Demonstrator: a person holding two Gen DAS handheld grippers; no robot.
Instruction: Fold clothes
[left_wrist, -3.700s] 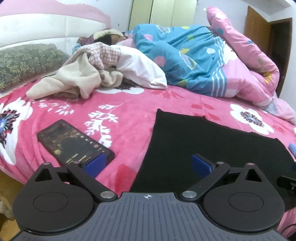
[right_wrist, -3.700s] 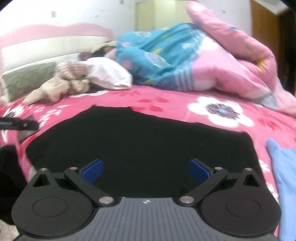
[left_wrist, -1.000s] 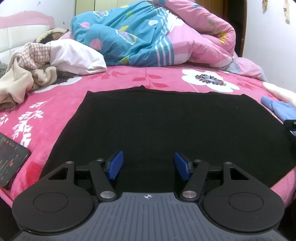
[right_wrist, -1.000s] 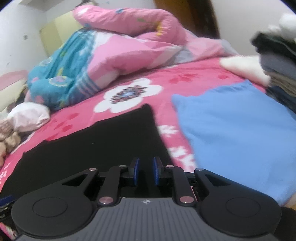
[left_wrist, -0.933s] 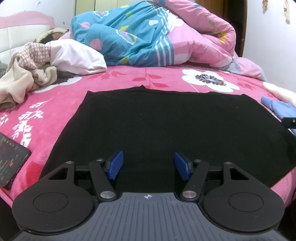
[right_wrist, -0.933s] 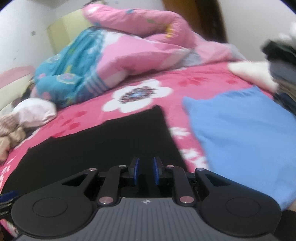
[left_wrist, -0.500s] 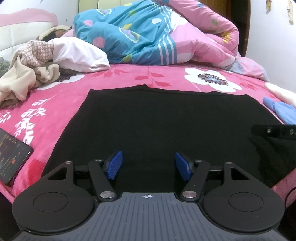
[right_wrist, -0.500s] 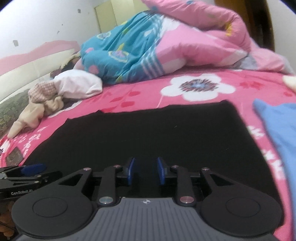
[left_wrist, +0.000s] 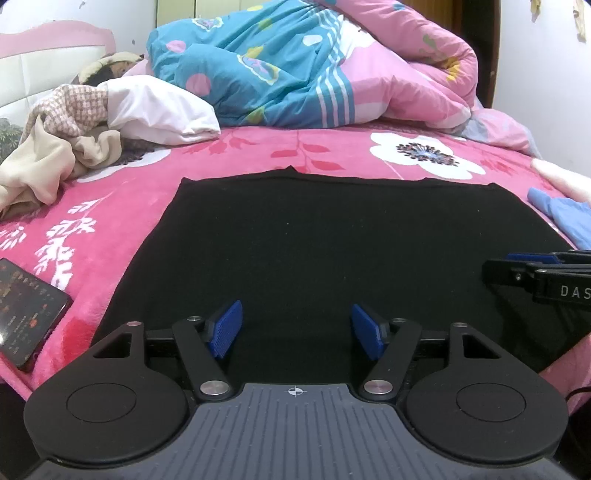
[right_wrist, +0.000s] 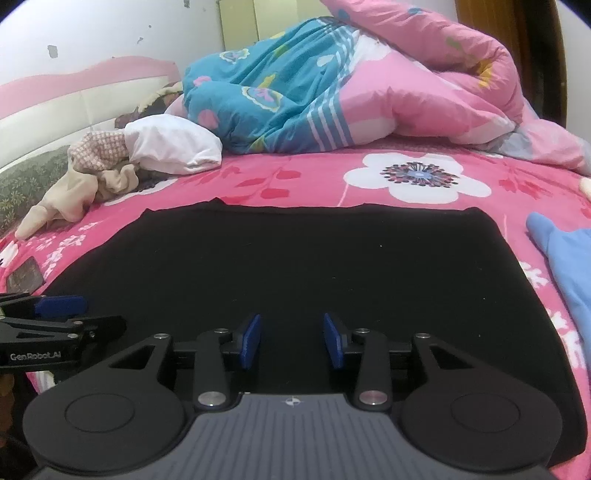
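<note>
Black cloth (left_wrist: 332, 240) lies spread flat on the bed (left_wrist: 258, 155), its near edge at the bed's near side and its far edge running straight across toward the flower print. That flat, squared-off lay looks deliberate: a garment smoothed out so a fold can be started from the near hem.

Both grippers sit low over that near edge, side by side. The left gripper (left_wrist: 295, 328) has its blue pads wide apart with nothing but cloth surface beneath them, pressing on nothing. The right gripper (right_wrist: 291, 341) has just been opening; its pads stand apart with a narrower gap, and no fold of cloth is pinched between them. Judging by this, both are being readied to take hold of the near hem at two spots so the cloth lifts evenly.

To the right of the black cloth lies a blue garment (right_wrist: 561, 254), apart from it, probably awaiting its turn. To the left of the cloth a phone (left_wrist: 26, 314) rests near the bed's edge, and beyond the far edge are a bundled quilt (left_wrist: 314, 66) and crumpled clothes (left_wrist: 55, 147), all clear of the folding area.
</note>
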